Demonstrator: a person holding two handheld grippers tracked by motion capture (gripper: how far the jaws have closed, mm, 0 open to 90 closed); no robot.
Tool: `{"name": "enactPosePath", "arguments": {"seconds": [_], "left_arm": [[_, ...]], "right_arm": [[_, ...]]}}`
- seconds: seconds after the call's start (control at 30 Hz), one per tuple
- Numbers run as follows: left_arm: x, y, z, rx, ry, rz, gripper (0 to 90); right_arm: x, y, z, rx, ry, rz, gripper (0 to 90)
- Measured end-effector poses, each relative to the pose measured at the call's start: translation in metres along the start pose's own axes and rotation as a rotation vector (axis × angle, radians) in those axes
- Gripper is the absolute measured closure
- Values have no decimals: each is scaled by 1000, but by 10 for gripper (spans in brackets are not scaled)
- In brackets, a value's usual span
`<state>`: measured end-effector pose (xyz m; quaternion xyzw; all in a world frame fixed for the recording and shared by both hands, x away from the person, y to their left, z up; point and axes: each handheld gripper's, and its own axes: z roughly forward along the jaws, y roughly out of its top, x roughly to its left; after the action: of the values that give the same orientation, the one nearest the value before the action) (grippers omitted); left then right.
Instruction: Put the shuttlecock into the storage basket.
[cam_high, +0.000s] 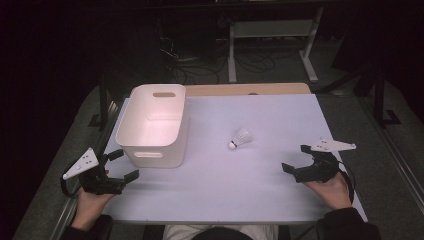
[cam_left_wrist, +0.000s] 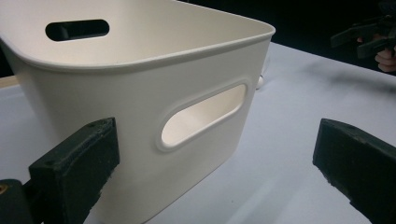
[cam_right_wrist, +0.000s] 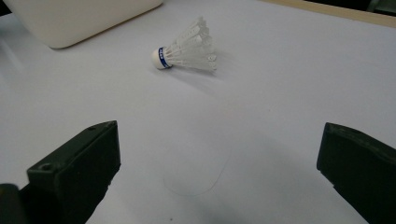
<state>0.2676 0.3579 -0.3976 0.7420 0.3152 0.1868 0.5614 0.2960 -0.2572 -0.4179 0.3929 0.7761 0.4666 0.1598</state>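
A white feather shuttlecock (cam_high: 241, 138) lies on its side in the middle of the white table mat; the right gripper view shows the shuttlecock (cam_right_wrist: 187, 48) with a blue band round its cork. A white plastic bin (cam_high: 153, 125) with handle slots stands at the left. My left gripper (cam_high: 123, 164) rests open at the near left, right beside the bin (cam_left_wrist: 140, 79), nothing between its jaws. My right gripper (cam_high: 297, 158) stands open at the near right, empty, its jaws turned toward the shuttlecock a short way off.
The white mat (cam_high: 250, 190) covers most of a wooden table, whose edge (cam_high: 250, 89) shows at the back. A faint pencil outline (cam_right_wrist: 196, 177) marks the mat before the right gripper. Beyond the table are a dark floor, cables and a metal stand (cam_high: 272, 45).
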Motion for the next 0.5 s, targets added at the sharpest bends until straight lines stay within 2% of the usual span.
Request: {"name": "enactPosePath", "arguments": {"seconds": [0.5], "left_arm": [[0, 0, 0, -4, 0, -2, 3]], "right_arm": [[2, -1, -3, -11, 2, -4, 0]]}}
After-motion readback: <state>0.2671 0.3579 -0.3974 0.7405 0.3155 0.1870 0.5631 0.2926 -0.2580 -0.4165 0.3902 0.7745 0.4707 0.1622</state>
